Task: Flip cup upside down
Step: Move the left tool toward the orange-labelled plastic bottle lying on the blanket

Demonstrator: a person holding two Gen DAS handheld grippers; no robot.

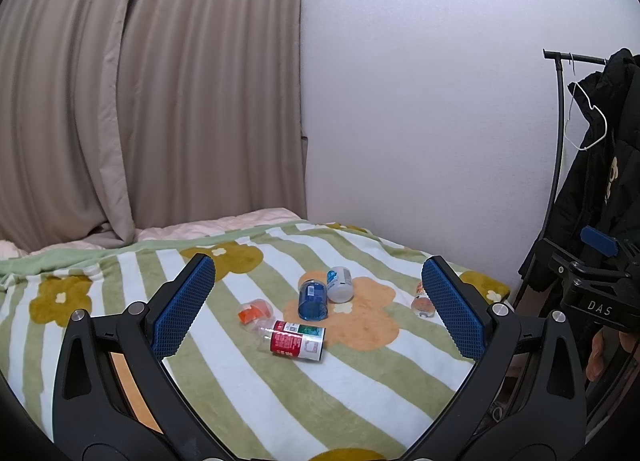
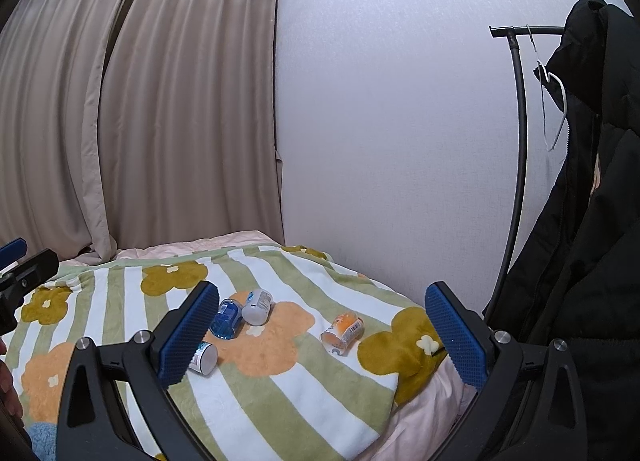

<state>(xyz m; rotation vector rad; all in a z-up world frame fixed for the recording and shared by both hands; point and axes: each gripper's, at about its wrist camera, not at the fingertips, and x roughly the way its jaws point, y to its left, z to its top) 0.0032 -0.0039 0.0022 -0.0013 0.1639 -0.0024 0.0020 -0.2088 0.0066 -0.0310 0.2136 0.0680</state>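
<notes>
Soft floral blanket (image 1: 360,381) under everything; both your grippers, left (image 1: 320,309) and right (image 2: 320,333), hang wide open. Blue cup (image 1: 313,299) looks light and slippery: pinch mid-wall.

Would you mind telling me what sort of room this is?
Probably a bedroom: a floral striped blanket covers a bed, beige curtains hang behind it, and a black coat hangs on a clothes rack.

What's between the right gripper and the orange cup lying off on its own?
Nothing visible. The right gripper is open above the blanket, and the orange cup lies on its side between its fingers' line of sight, apart from the blue cup and white cup to its left.
</notes>
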